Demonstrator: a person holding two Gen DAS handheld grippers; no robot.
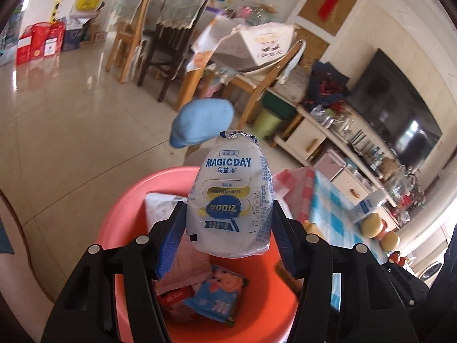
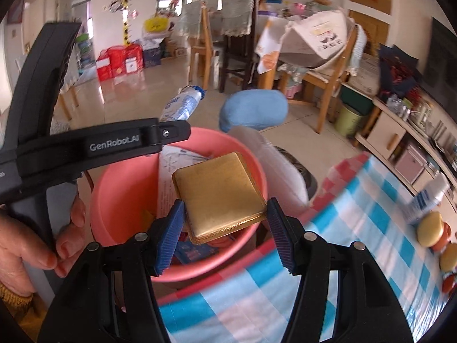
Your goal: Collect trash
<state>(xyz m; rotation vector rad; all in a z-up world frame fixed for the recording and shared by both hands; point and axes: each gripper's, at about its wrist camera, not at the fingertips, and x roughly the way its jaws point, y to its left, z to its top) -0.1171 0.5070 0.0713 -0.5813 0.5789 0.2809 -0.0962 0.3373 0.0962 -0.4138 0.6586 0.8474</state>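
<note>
My left gripper (image 1: pixel 228 240) is shut on a white MAGICDAY drink bottle (image 1: pixel 231 200) and holds it upright over the pink bin (image 1: pixel 125 200). The bin holds wrappers and papers, among them a blue snack packet (image 1: pixel 217 294). My right gripper (image 2: pixel 225 228) is shut on a flat gold box (image 2: pixel 218 197), held over the same pink bin (image 2: pixel 120 188). In the right wrist view the left gripper's black body (image 2: pixel 85 148) reaches over the bin with the bottle (image 2: pixel 180 105) sticking out beyond it.
A blue-and-white checked tablecloth (image 2: pixel 357 243) covers the table beside the bin, with round fruit (image 2: pixel 431 228) and a small carton (image 2: pixel 425 200) on it. A blue cushion (image 2: pixel 254 111) sits behind the bin. Wooden chairs (image 2: pixel 328 65), a green bin (image 2: pixel 351 114) and a TV cabinet (image 1: pixel 328 143) stand further back.
</note>
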